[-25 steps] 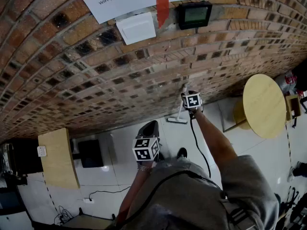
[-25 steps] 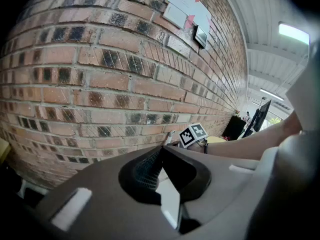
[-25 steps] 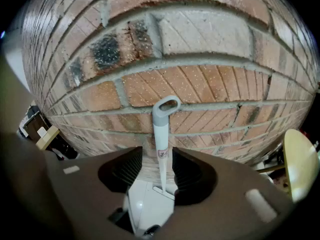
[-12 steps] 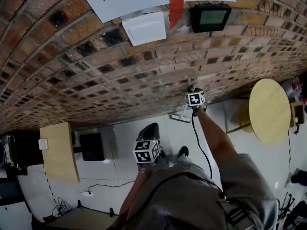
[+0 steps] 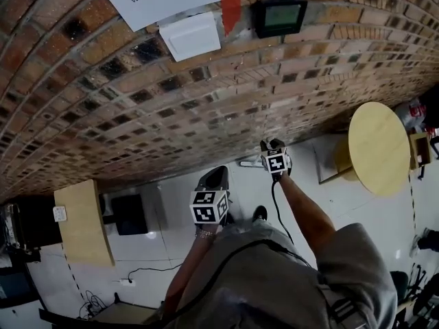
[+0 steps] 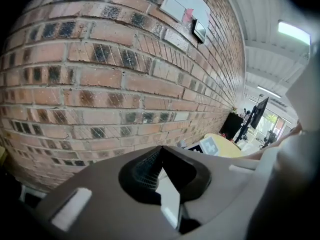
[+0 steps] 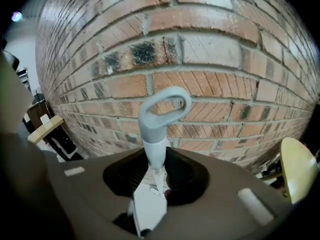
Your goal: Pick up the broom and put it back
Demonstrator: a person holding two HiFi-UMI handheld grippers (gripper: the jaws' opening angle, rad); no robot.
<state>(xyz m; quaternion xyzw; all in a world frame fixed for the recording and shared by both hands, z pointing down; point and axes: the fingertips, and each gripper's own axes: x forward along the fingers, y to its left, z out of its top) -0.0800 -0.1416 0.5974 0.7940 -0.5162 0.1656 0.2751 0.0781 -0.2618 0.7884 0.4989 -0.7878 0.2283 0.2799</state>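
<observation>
The right gripper (image 7: 158,176) is closed on the broom (image 7: 161,115). Its jaws pinch the pale grey handle just below the looped end, and the loop stands up beyond the jaw tips. The brick wall (image 7: 225,59) is close ahead of this gripper and fills most of its view, so the loop has little room in front of it. In the head view, the broom's head (image 5: 250,162) lies on the pale floor at the foot of the wall, just ahead and to the left of the right gripper. A round yellow table (image 5: 378,148) stands well off to this gripper's right. A black cable (image 5: 280,208) trails back from it along the person's forearm.

The left gripper (image 6: 161,151) has its jaws together, with nothing between them. It sits nearer the person's body than the right one and also points toward the wall. Just ahead of it on the floor is a dark upright object (image 5: 214,179) that I cannot identify. A black box (image 5: 130,216) and a wooden cabinet (image 5: 84,221) stand further to its left. High on the wall above both grippers hang a white box (image 5: 191,36) and a small dark display (image 5: 278,16).
</observation>
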